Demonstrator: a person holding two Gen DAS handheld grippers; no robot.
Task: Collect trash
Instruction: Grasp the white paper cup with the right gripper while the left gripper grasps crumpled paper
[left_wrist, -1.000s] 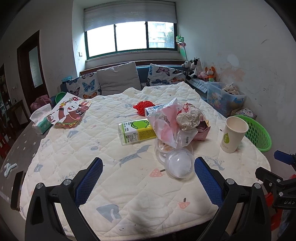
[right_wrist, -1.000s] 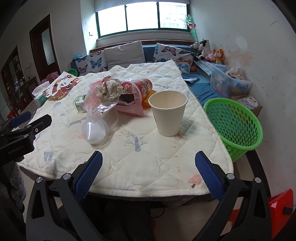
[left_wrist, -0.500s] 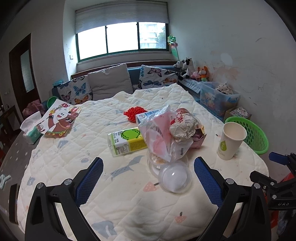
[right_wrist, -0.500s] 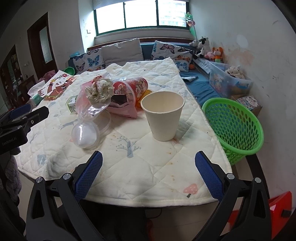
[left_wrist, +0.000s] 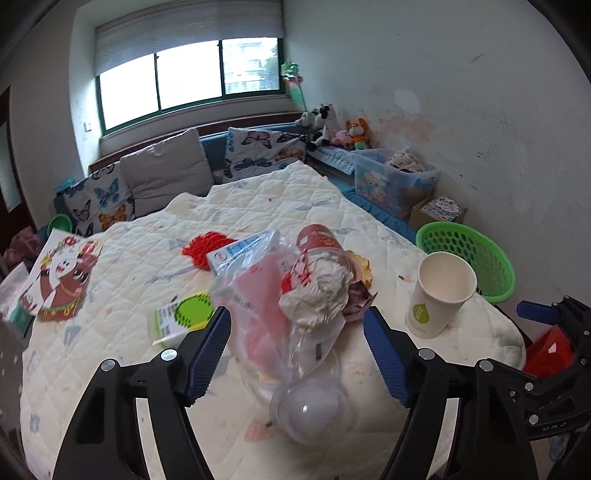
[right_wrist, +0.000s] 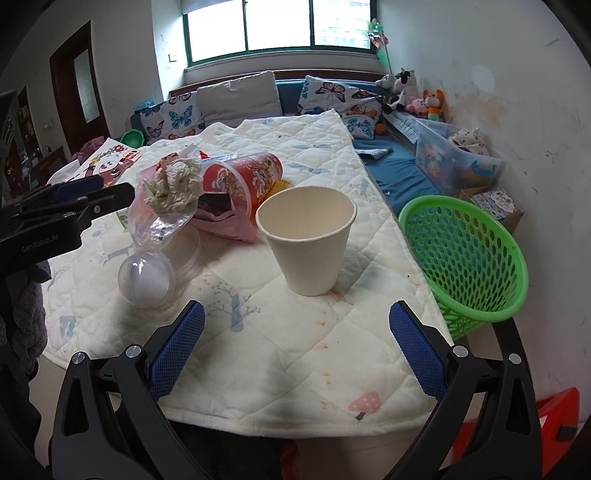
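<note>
A trash pile lies mid-table: a clear plastic bag (left_wrist: 251, 314) with crumpled paper (left_wrist: 317, 291) on it, a red snack tub (right_wrist: 251, 173) on its side, and a clear dome lid (left_wrist: 310, 413) in front. My left gripper (left_wrist: 297, 332) has the bag and paper between its blue pads; its jaws are closing and I see no pad pressing on the bag. A white paper cup (right_wrist: 306, 240) stands upright just ahead of my right gripper (right_wrist: 297, 328), which is open and empty. The green mesh basket (right_wrist: 465, 258) sits off the table's right edge.
A green carton (left_wrist: 184, 317), a blue-white box (left_wrist: 236, 253) and a red tassel (left_wrist: 207, 247) lie left of the pile. A picture book (left_wrist: 62, 280) is at the far left. A sofa with cushions (right_wrist: 236, 96) runs behind, a toy bin (right_wrist: 454, 155) by the wall.
My left gripper has moved in over the dome lid to the bag pile and its jaws have narrowed. My right gripper has edged closer to the paper cup, still wide.
</note>
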